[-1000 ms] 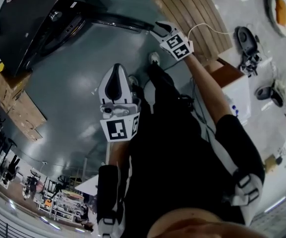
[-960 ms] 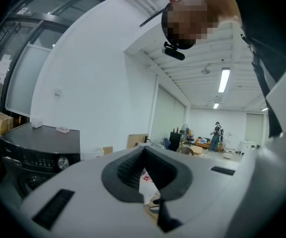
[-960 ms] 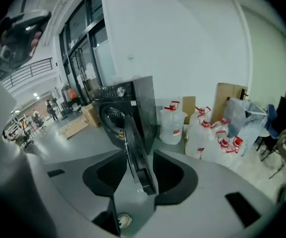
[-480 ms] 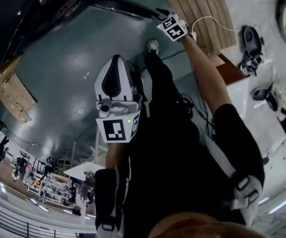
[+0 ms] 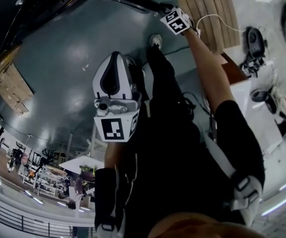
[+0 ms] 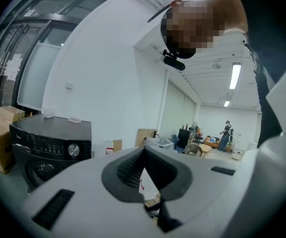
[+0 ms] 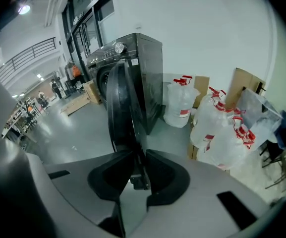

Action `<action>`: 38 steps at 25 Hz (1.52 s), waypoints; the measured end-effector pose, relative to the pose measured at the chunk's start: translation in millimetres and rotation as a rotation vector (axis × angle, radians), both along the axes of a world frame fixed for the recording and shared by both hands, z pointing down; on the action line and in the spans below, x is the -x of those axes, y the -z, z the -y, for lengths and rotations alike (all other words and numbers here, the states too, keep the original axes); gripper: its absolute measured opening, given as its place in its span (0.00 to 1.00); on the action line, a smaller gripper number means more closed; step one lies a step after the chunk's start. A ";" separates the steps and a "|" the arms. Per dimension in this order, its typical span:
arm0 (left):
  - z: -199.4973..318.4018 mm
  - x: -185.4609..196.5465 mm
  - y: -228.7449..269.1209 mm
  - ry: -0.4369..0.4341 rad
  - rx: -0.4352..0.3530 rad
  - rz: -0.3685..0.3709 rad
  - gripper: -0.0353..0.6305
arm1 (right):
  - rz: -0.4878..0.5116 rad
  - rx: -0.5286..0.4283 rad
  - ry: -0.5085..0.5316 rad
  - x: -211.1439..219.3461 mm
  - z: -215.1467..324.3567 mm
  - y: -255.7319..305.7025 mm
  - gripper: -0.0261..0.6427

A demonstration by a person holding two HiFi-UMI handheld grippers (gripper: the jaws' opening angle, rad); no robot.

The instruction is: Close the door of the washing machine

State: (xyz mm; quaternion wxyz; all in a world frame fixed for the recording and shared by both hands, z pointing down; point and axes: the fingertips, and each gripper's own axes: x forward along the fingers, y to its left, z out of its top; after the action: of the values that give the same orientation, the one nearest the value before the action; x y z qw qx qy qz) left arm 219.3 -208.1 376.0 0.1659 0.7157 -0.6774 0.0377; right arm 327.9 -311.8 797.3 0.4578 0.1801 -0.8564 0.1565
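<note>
The right claw point(image 7: 138, 175), jaws just closing, pinches the edge of the door point(image 7: 125, 108), which stands open from the washing machine point(image 7: 152, 68), swing-shut left.

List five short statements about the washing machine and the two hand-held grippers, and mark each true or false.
1. The washing machine door stands open. True.
2. The door's edge sits between the jaws of the right hand-held gripper. True; those jaws have just been closing on it.
3. The left hand-held gripper grips the door too. False: it is shut on nothing, away from the machine.
4. The washing machine is white. False: it is black.
5. Clear jugs with red caps stand beside the machine. True.
</note>
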 end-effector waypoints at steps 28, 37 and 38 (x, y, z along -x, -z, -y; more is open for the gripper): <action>-136.2 83.8 -22.5 0.194 -0.038 -0.022 0.06 | 0.035 -0.013 -0.072 72.7 -150.8 -6.2 0.13; -205.8 147.6 -29.5 0.177 -0.045 -0.018 0.06 | -0.009 0.011 -0.144 117.2 -204.1 -13.7 0.13; -212.1 157.1 -31.5 0.186 -0.041 -0.020 0.06 | -0.010 0.011 -0.158 121.4 -206.4 -13.9 0.13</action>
State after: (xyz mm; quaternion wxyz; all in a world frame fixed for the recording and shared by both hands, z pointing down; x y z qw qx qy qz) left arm 62.3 4.0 407.5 0.1605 0.6532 -0.7399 0.0011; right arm 206.6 -105.4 811.2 0.4493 0.2455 -0.8363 0.1961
